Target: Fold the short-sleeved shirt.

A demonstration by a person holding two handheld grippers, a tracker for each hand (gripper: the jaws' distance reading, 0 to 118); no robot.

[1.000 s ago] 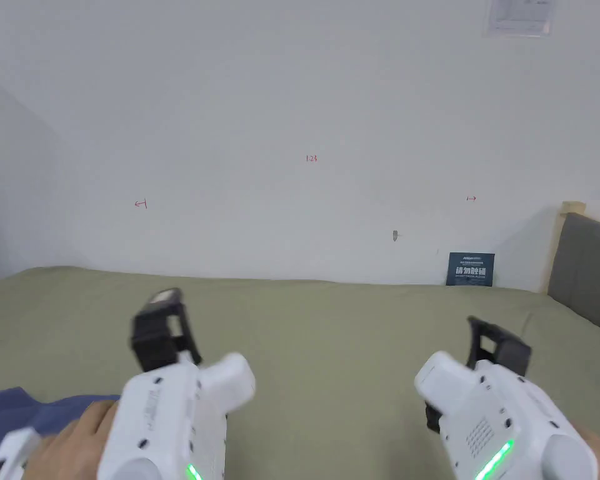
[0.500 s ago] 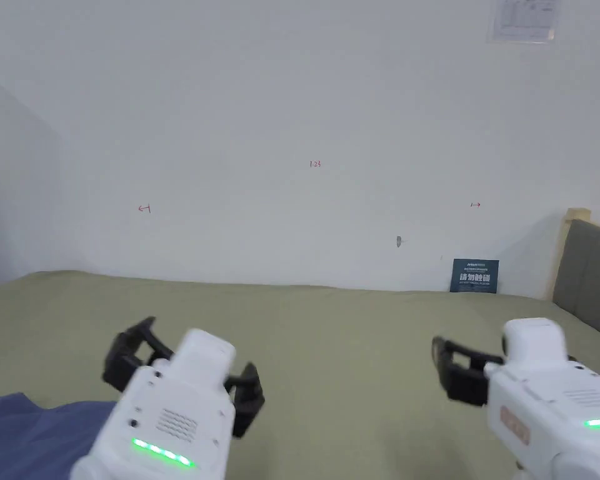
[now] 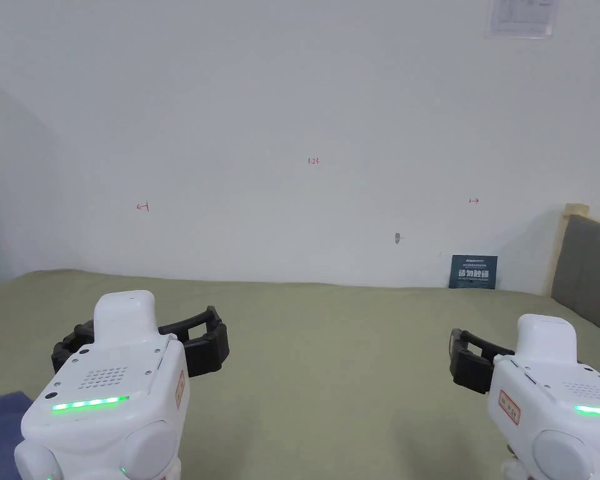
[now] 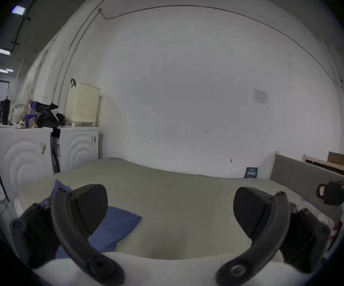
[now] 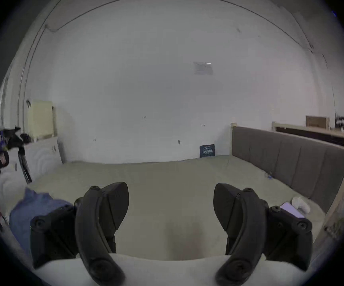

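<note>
Meanwhile, both white hand-held grippers hovered above the olive-green bed sheet [image 3: 330,350], well apart from each other. The left gripper [image 4: 170,206] held its black jaws wide with nothing between them, and the right gripper [image 5: 171,202] likewise had its jaws spread and empty. The blue short-sleeved shirt [image 4: 117,226] lay crumpled on the bed's left side, below and left of the left gripper, touched by neither.

Bedroom, bed [image 3: 330,350], headboard [image 5: 290,156], washing machines [image 4: 22,154]
</note>
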